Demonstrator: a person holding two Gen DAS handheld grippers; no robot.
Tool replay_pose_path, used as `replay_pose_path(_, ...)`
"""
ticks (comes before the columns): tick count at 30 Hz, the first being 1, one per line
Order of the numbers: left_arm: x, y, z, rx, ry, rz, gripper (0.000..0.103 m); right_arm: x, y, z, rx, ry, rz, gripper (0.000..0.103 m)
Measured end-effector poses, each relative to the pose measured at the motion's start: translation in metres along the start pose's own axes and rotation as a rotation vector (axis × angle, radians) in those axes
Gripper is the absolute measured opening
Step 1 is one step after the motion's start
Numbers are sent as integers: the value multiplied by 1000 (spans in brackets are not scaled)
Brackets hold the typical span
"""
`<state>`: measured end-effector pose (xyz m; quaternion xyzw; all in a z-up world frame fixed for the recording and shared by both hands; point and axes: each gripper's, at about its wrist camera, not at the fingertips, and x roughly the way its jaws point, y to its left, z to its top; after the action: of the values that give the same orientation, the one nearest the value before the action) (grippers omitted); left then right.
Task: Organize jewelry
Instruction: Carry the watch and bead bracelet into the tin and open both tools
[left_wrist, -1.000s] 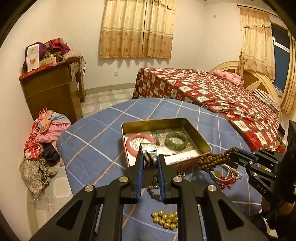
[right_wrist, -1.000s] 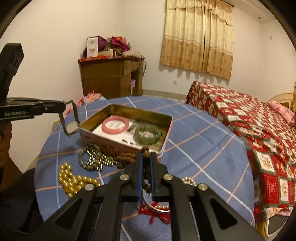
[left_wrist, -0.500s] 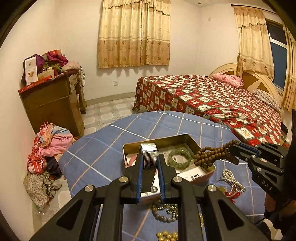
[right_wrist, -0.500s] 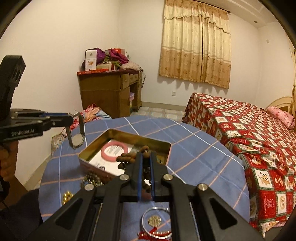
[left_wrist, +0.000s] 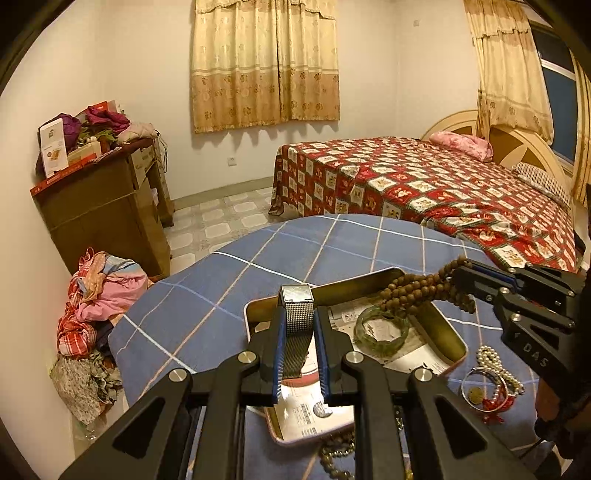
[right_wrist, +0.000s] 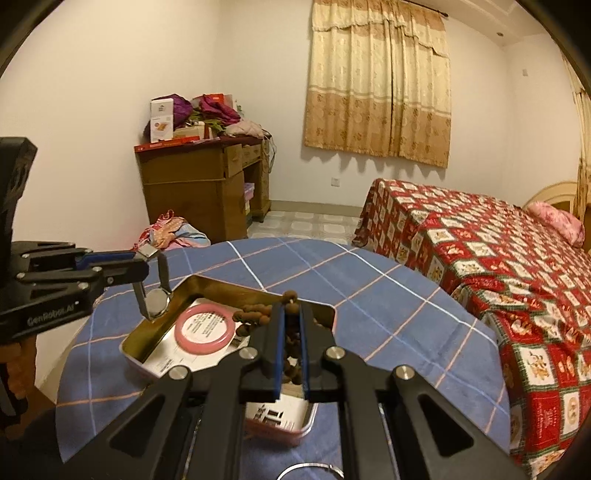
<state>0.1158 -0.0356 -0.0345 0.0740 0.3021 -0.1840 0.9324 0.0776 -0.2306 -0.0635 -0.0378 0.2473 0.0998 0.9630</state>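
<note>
My left gripper (left_wrist: 298, 317) is shut on the mesh band of a silver watch (left_wrist: 297, 325). The watch face (right_wrist: 157, 300) dangles over the left corner of the open gold tin (right_wrist: 229, 287). My right gripper (right_wrist: 291, 312) is shut on a strand of brown wooden beads (right_wrist: 255, 318), which hangs over the tin's right side above a green bracelet (left_wrist: 382, 328). A pink bangle (right_wrist: 205, 328) lies in the tin on printed paper. From the left wrist view, the right gripper (left_wrist: 460, 276) comes in from the right with the bead strand (left_wrist: 417, 291).
The tin (left_wrist: 448, 334) sits on a round table under a blue checked cloth (left_wrist: 229, 295). Pearls (left_wrist: 495, 365) and a silver bangle with red thread (left_wrist: 480, 393) lie right of it, dark beads (left_wrist: 332, 458) in front. A bed (left_wrist: 424, 184), wooden desk (left_wrist: 107, 206) and clothes pile (left_wrist: 96, 295) stand beyond.
Both grippers have moved forward to stand over the tin, each keeping its hold. The bead strand has lifted off the cloth to hang above the tin; the watch came in over its left corner.
</note>
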Motion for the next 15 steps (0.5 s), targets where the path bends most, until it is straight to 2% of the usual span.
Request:
replay_pose_path(8,28,4,-1,5,49,-15,15,32,6,-8,-4,70,-11,9)
replay_pose_path(13,38,2,-8,27,80,-24,16,37,7,-15,-2,94,-10,11)
replay_pose_path(14,38,1,-8,34,80,-14,21,36,5,-15,3,94,-15,17)
replay_pose_path(15,37,0,-8,37,81,-7,34,35,4,-16,9,98,-15,22)
